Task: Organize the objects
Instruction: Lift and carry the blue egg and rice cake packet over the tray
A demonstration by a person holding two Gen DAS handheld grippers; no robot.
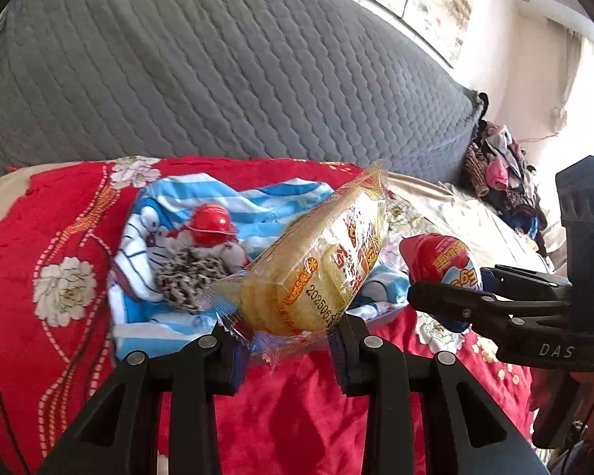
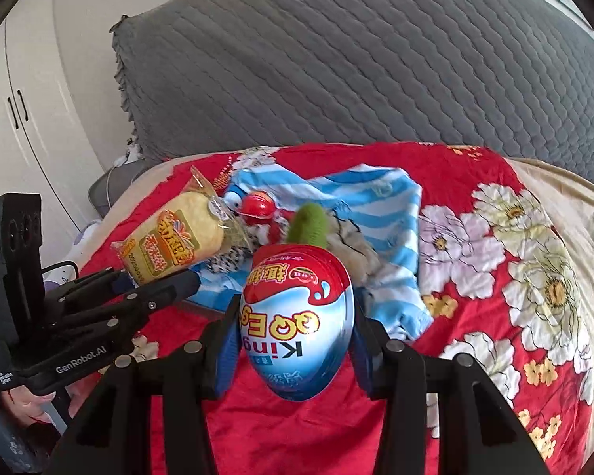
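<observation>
Gripping a snack packet (image 1: 316,273) and toy egg (image 2: 297,320).

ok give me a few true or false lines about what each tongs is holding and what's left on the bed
1. The left tongs grip a wrapped yellow cake. True.
2. The right tongs are empty. False: they are shut on a red, white and blue egg.
3. A small red helmet toy lies on the blue striped cloth. True.
4. The blanket under the cloth is plain green. False: it is red with white flowers.
5. The cake rests on the bed. False: it is held up off the blanket.
</observation>
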